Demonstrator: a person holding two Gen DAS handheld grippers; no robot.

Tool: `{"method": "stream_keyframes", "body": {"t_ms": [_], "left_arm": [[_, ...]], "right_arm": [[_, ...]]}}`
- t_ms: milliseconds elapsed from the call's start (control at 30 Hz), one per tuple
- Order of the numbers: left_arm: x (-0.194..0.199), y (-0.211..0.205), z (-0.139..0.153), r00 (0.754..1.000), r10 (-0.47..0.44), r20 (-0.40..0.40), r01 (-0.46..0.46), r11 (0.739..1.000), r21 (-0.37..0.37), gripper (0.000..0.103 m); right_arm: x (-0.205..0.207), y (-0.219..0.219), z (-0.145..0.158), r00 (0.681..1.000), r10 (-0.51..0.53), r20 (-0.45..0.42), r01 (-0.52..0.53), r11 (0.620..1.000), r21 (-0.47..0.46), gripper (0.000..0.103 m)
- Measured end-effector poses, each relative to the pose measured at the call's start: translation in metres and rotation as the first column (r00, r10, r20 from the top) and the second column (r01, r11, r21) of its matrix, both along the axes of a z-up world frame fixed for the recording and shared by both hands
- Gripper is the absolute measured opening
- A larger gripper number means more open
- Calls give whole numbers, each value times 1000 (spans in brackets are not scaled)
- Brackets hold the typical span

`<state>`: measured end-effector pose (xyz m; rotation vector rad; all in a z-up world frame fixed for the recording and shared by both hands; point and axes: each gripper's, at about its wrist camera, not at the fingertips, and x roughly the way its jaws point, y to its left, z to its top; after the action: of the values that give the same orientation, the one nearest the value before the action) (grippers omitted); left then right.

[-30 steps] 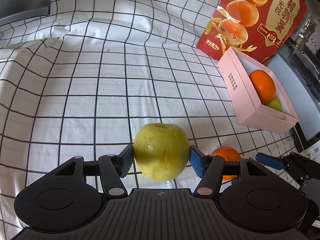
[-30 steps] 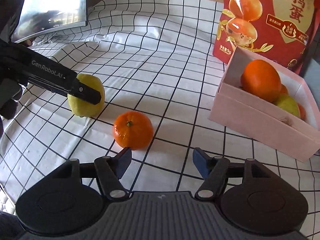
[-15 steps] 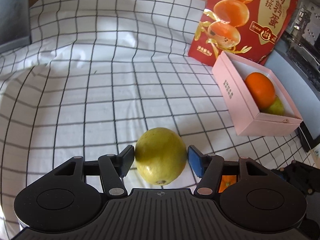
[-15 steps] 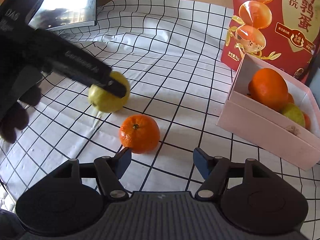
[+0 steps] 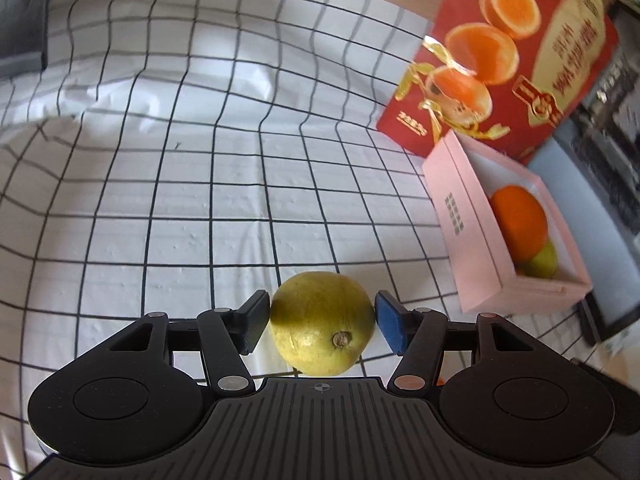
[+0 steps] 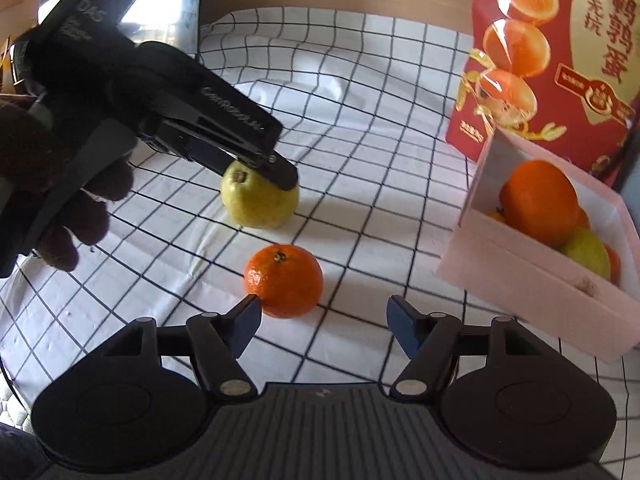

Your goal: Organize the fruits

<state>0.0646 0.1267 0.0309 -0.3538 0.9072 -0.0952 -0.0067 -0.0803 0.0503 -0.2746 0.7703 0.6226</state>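
The red bag (image 6: 560,60) is cut off at the top and right edges; fruit low in the pink box (image 6: 520,280) is mostly hidden, perhaps oranges.

Two pears (image 6: 260,200), three oranges (image 6: 284,280), one pink box (image 6: 532,296).

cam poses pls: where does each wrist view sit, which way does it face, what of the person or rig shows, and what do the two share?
Left wrist: on the left tool, angled down over the checked cloth; its pads clamp a yellow-green fruit; only its own black frame shows.
Right wrist: on the right tool, angled down at a loose orange, jaws open; the left tool and a dark gloved hand show upper left.
Shared: the yellow-green fruit, cloth, pink box of fruit, red bag.
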Motion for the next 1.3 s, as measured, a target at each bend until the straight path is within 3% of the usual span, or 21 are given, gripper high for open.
{"method": "stream_keyframes", "body": {"t_ms": [100, 300, 400, 500, 567, 767, 1033, 1200, 1300], "left_arm": [[8, 9, -2, 999, 35, -5, -35, 999, -39, 64], [25, 8, 1, 1000, 9, -4, -9, 1000, -14, 62], [18, -9, 6, 995, -84, 55, 77, 990, 114, 62], [6, -29, 0, 981, -180, 77, 156, 955, 252, 64], [-1, -34, -7, 975, -203, 85, 170, 940, 296, 65], [5, -25, -17, 983, -167, 74, 148, 966, 213, 67], [20, -24, -28, 985, -158, 73, 144, 975, 166, 67], [18, -26, -29, 977, -193, 87, 173, 965, 195, 67], [17, -21, -28, 981, -181, 76, 167, 973, 161, 66]], "right_arm": [[2, 12, 2, 999, 27, 31, -27, 1000, -8, 69], [6, 38, 1, 994, 85, 64, -83, 996, -33, 69], [5, 39, -1, 994, 94, 54, -92, 995, -27, 69], [3, 34, -3, 994, 94, 48, -93, 996, -5, 71], [1, 31, -2, 994, 94, 46, -94, 996, 0, 72], [-6, 27, -5, 994, 104, 30, -105, 994, 14, 73], [-15, 24, -13, 995, 97, -21, -97, 995, -1, 73], [-17, 17, -16, 997, 71, -33, -71, 997, -9, 73], [-14, 12, -17, 998, 45, -49, -46, 999, -3, 73]]}}
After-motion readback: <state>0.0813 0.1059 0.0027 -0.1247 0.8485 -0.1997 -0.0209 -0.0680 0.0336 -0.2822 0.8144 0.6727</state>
